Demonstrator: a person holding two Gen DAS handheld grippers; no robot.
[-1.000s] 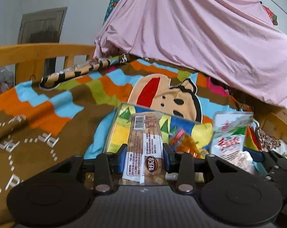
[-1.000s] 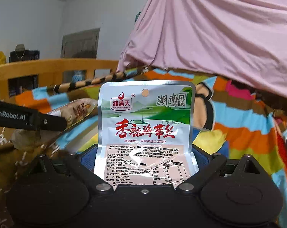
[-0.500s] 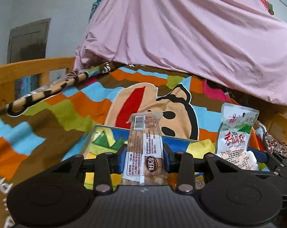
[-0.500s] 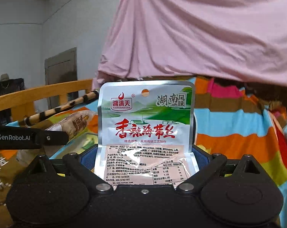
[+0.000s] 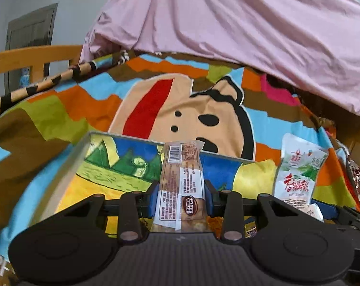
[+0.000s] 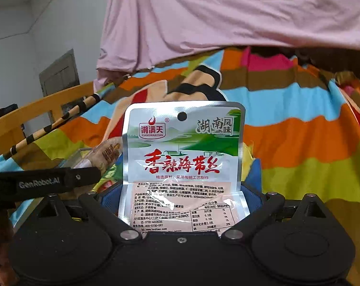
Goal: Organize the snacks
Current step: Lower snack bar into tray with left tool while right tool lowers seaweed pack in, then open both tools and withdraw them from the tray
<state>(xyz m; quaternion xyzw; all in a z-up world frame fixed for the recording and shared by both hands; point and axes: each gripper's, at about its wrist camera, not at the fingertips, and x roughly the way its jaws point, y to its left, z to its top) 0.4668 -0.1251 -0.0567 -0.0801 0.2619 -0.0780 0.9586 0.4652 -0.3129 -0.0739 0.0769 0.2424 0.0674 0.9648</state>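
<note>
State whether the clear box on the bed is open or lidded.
Open: the clear box shows no lid, its rim bare, bedspread visible through it.

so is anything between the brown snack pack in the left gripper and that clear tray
Nothing visible. The brown snack pack, clamped in the left gripper, hangs right over the clear tray.
</note>
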